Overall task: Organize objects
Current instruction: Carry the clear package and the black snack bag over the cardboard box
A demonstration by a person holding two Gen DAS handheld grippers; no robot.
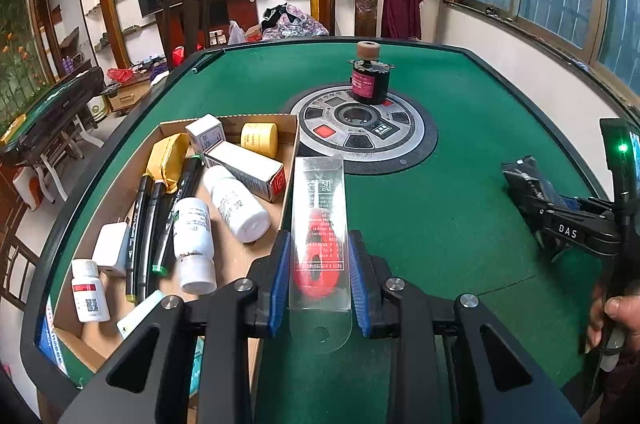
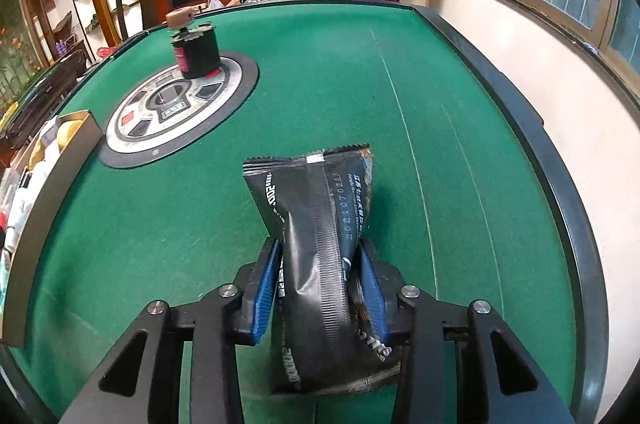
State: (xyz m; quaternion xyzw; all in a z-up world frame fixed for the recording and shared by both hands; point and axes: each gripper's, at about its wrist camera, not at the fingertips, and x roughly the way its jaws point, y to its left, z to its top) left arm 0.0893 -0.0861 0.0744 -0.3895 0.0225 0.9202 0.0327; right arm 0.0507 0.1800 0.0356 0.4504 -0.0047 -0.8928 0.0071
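Observation:
My left gripper (image 1: pixel 319 244) is shut on a clear plastic pack with a red item inside (image 1: pixel 319 236), held just right of the cardboard box's (image 1: pixel 289 128) right wall. The box holds white bottles (image 1: pixel 236 202), markers (image 1: pixel 180 208), small cartons (image 1: pixel 244 168), a yellow roll (image 1: pixel 259 139) and a white charger (image 1: pixel 111 248). My right gripper (image 2: pixel 318 252) is shut on a black snack packet (image 2: pixel 320 224) above the green felt. It also shows in the left wrist view (image 1: pixel 560 220) at the right, with the packet (image 1: pixel 528 180).
The green table (image 2: pixel 360 84) has a round control panel (image 1: pixel 362 128) in its middle, with a black cylinder device (image 1: pixel 370 80) standing on it. The table's raised black rim (image 2: pixel 540 152) runs along the right. Chairs (image 1: pixel 360 0) stand behind the far edge.

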